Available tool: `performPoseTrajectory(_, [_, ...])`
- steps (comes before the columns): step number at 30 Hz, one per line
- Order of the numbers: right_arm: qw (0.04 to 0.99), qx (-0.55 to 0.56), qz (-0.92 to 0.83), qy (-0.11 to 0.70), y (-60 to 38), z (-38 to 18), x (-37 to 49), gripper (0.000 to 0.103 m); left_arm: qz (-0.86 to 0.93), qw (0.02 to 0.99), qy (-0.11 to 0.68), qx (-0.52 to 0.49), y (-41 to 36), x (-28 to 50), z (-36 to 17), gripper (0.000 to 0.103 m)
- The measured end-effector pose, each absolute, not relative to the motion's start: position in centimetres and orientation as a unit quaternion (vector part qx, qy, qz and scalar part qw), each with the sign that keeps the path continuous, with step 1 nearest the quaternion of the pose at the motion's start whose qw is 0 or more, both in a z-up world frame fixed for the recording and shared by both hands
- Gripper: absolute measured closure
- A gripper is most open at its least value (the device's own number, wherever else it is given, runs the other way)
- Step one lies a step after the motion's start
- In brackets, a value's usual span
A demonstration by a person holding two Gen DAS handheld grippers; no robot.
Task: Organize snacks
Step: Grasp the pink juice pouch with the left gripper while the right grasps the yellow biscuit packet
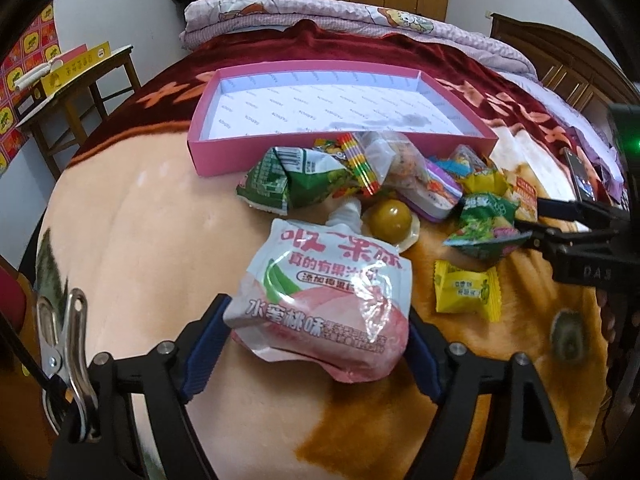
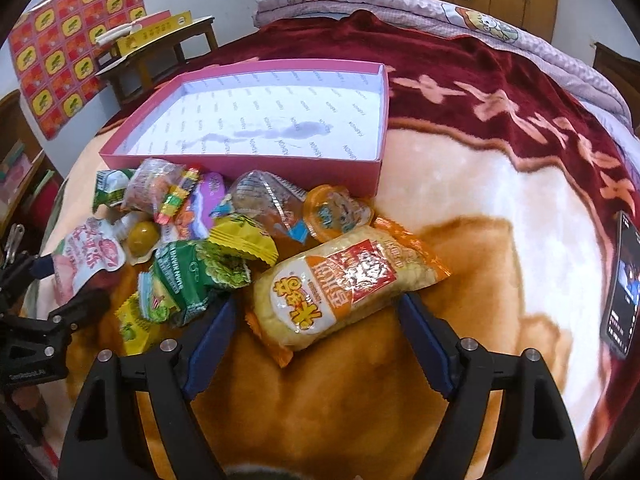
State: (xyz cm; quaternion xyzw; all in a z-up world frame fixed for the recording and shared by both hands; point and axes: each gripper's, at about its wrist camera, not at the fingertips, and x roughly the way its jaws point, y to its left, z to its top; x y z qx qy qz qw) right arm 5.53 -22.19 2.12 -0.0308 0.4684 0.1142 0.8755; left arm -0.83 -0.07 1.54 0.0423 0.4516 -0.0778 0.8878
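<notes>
Presently, contents of the bed as seen from both wrist views:

Surface: bed blanket [image 1: 140,240], plush, in cream, tan and maroon; every item lies on it.

Box: pink box [image 1: 224,152], shallow and open, white liner printed with the repeated word "FASHION"; nothing in it, a grey smear across the floor.

Snack pile: loose heap just in front of the box's near wall, touching it at the far side.

Item 1: peach jelly pouch [image 1: 320,296], white and pink, spout cap pointing to the pile; large red Chinese characters, lower line reading "水蜜桃味".

Item 2: orange rice-cracker pack [image 2: 340,288], clear window showing pale crackers, yellow and red Chinese label; exact characters unclear.

Item 3: green crinkled packet [image 1: 288,180], barcode panel showing, against the box front.

Item 4: round olive-green jelly cup [image 1: 390,220], just beside the pouch's spout.

Item 5: yellow sweet wrapper [image 1: 466,290], small green print, unreadable, lying apart from the heap.

Left hand-held gripper [image 1: 320,344]: blue pads pressed on both sides of the peach jelly pouch's lower end, grasping it.

Right hand-held gripper [image 2: 316,312]: jaws spread, straddling the near end of the orange rice-cracker pack; contact with the pads cannot be told.

Other: dark phone [image 2: 622,284], screen lit, at the bed's right side, well apart from the pile.
</notes>
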Motion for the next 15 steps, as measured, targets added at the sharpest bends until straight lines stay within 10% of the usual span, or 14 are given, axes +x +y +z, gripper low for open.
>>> performPoseTrajectory(10, [0.885,0.002,0.137,0.446,-23.8,2.2,7.6,0.019,-0.078,0.896,0.434,0.052,0.1,-1.8,2.5,0.025])
performPoseTrajectory(15, [0.891,-0.018,0.123,0.438,-23.3,2.5,7.1,0.041,-0.071,0.903,0.421,0.046,0.6,-2.4,3.4,0.025])
